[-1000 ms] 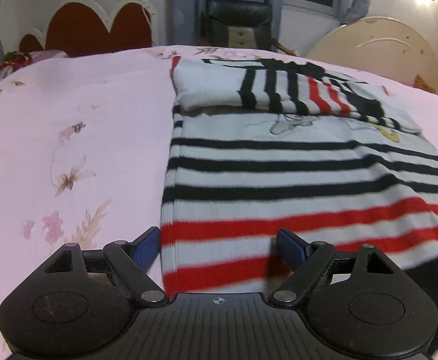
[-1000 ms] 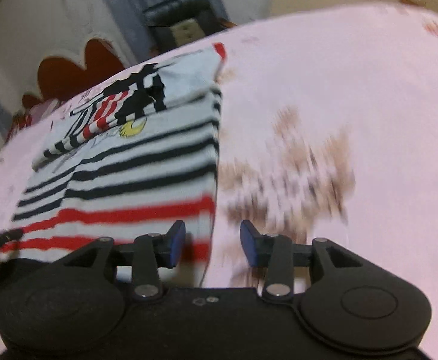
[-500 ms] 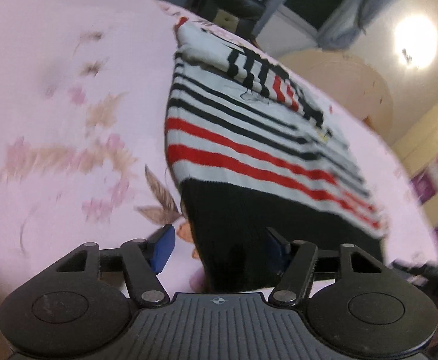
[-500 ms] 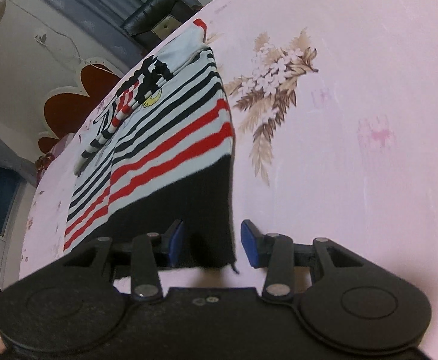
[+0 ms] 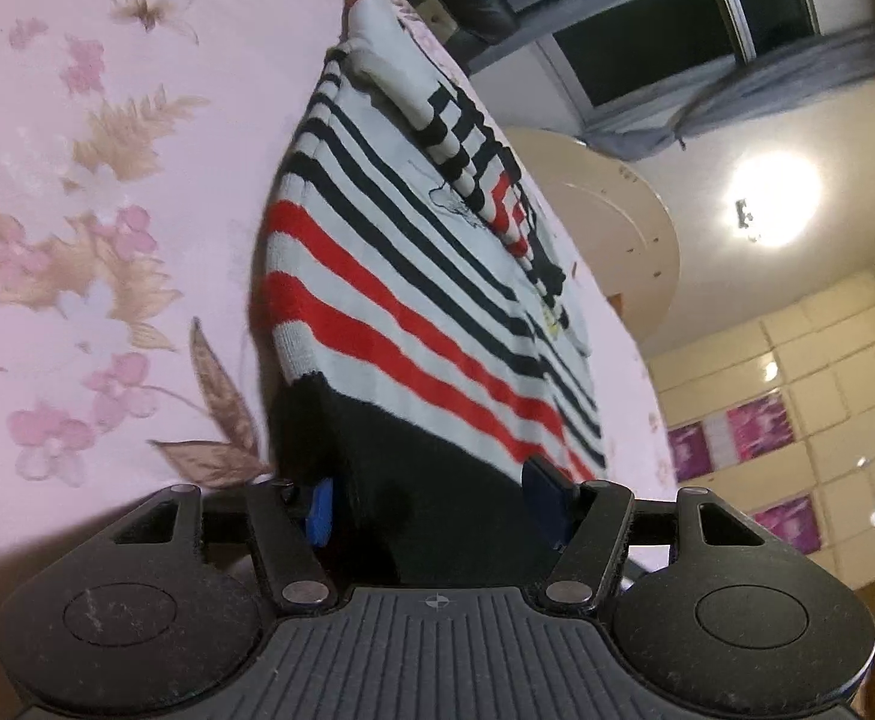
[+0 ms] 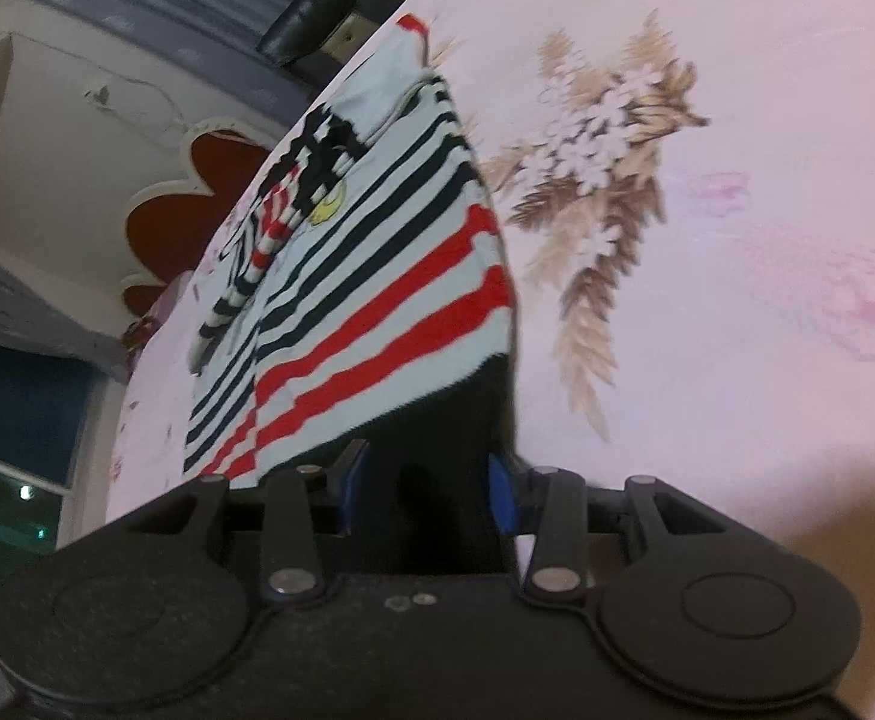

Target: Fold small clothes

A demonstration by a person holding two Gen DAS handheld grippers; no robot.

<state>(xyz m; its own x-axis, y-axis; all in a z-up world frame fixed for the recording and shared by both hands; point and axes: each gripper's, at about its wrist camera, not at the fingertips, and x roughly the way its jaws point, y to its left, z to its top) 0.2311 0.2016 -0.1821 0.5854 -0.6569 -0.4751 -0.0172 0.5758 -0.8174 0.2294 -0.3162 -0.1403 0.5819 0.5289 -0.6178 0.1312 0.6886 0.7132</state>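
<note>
L gripper (image 5: 434,501) sits low over the near end of the striped sweater (image 5: 413,300). Its jaws have just been closing but are spread, w/ the sweater's black hem (image 5: 437,468) between the blue pads (image 5: 320,510) and not pinched. R gripper (image 6: 428,489) is at the same hem (image 6: 437,420) by the other corner, jaws also apart, narrower than the L, w/ hem cloth in the gap and no squeeze on it.

Sweater (image 6: 389,276) lies flat on the bed (image 5: 107,150). Its long axis runs from the hem at the grippers away toward the red-trimmed far end, approx. toward the scalloped red headboard (image 6: 209,180). Stripes run across that axis: solid black band nearest, then two broad red stripes, then thin black ones on white. It is a soft knit w/ a ribbed look at the side edge. A sleeve (image 5: 467,138) is folded across the upper body, lying crosswise, striped black and red; a small yellow patch shows beside it in the R view.

Bed sheet (image 6: 737,240) is smooth pink cloth w/ brown leaf and pink flower prints.
</note>
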